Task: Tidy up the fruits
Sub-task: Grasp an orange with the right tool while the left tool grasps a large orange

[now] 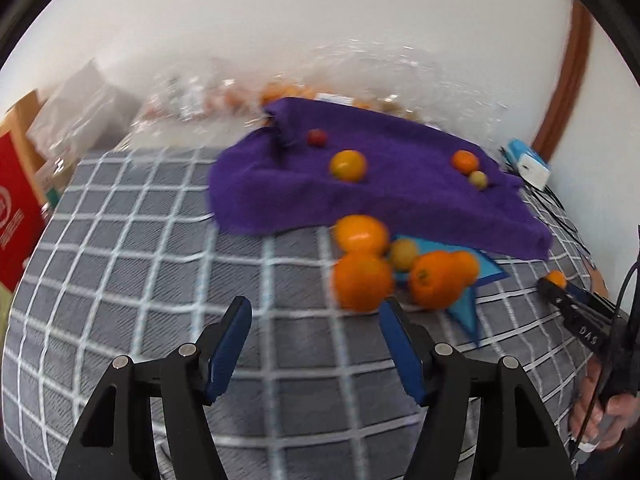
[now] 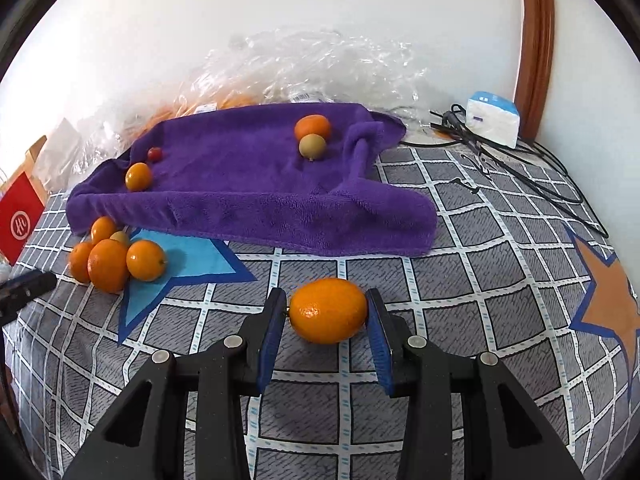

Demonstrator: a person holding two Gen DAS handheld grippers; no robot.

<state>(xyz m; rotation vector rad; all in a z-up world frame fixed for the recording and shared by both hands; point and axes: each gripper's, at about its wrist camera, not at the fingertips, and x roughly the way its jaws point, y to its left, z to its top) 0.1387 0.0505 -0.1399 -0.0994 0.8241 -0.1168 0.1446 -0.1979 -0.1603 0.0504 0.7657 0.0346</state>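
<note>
A grey bedspread [image 2: 460, 240] with white checks lies by a white wall, and a purple towel [image 2: 248, 184] is spread on it. On the towel sit a small orange [image 2: 312, 127], a greenish fruit [image 2: 312, 146], a yellow-orange fruit [image 2: 138, 176] and a tiny red one [image 2: 154, 154]; a pile of oranges [image 2: 116, 258] sits just in front of the towel's left corner. In front of the towel, the right gripper [image 2: 327, 312] squeezes one orange [image 2: 328, 310], and the left gripper [image 1: 316, 312] is open with nothing in it, close to the pile.

White wall [image 2: 280, 8], brown wooden trim [image 2: 536, 40], grey checked bedsheet [image 2: 460, 240] in daylight
</note>
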